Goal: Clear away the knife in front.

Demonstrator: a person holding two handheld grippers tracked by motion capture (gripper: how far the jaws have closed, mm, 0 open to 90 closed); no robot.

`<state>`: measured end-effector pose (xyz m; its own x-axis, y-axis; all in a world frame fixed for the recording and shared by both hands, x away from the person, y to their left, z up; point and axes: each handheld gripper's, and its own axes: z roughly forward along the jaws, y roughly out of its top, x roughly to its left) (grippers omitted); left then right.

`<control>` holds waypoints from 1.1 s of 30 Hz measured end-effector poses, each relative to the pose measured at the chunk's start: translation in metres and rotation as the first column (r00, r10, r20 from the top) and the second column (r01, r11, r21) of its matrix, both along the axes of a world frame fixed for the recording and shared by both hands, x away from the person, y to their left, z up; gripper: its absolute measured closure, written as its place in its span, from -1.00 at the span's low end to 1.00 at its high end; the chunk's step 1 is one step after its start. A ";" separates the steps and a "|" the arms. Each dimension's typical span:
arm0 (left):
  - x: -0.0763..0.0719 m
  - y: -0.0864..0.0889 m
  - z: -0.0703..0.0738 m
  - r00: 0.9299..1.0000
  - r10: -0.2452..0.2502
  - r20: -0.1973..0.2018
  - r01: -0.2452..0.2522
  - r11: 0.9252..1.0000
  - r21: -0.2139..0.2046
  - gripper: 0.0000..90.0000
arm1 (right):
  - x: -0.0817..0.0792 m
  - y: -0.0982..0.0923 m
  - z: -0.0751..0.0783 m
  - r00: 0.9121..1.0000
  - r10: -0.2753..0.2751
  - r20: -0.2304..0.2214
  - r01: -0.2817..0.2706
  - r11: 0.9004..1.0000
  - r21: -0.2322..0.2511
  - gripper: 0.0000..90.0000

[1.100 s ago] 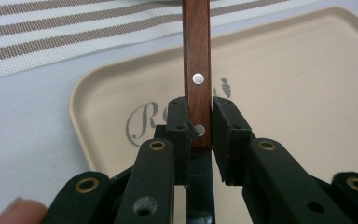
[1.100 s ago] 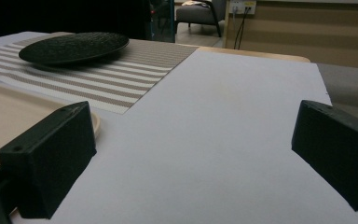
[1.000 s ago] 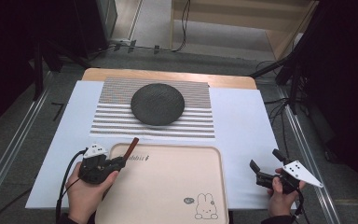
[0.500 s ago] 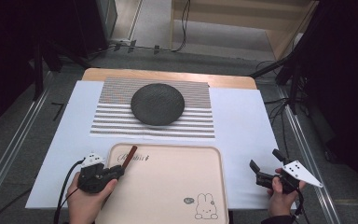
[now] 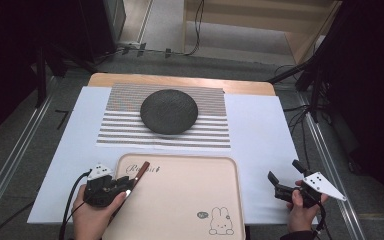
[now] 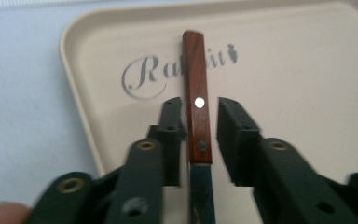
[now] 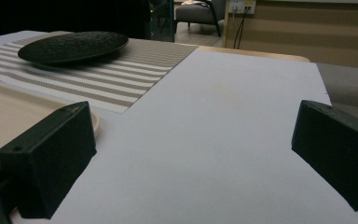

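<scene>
jaws of the left gripper [image 6: 196,140] stood apart around the knife [image 6: 196,107] on the tray [image 5: 190,200], ready to clamp; right gripper [image 5: 282,182] waited open.

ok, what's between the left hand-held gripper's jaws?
A wooden-handled knife lies between the left hand-held gripper jaws, over the tray, in the left gripper view.

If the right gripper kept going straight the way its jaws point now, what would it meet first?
Probably nothing soon: ahead of the right gripper lies bare white table cover. The dark plate sits off to the side, though depth is uncertain.
</scene>
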<state>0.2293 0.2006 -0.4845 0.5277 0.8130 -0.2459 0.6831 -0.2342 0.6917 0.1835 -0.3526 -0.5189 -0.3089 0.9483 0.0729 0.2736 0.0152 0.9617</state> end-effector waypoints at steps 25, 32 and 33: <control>0.024 0.004 -0.014 0.991 -0.129 -0.044 0.131 0.991 0.039 1.00 | 0.000 0.000 0.000 1.000 0.000 0.004 0.000 1.000 -0.014 -1.00; 0.024 0.012 -0.014 0.992 -0.124 -0.034 0.125 0.991 0.042 1.00 | 0.000 0.001 0.000 1.000 0.001 -0.001 -0.001 1.000 -0.017 -1.00; 0.024 0.012 -0.014 0.992 -0.122 -0.031 0.123 0.992 0.042 1.00 | 0.000 0.001 0.000 1.000 0.001 -0.001 -0.001 1.000 -0.016 -1.00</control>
<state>0.2531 0.2129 -0.4984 0.6172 0.7532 -0.2276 0.6665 -0.3468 0.6599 0.1838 -0.3520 -0.5190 -0.3101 0.9489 0.0579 0.2748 0.0311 0.9610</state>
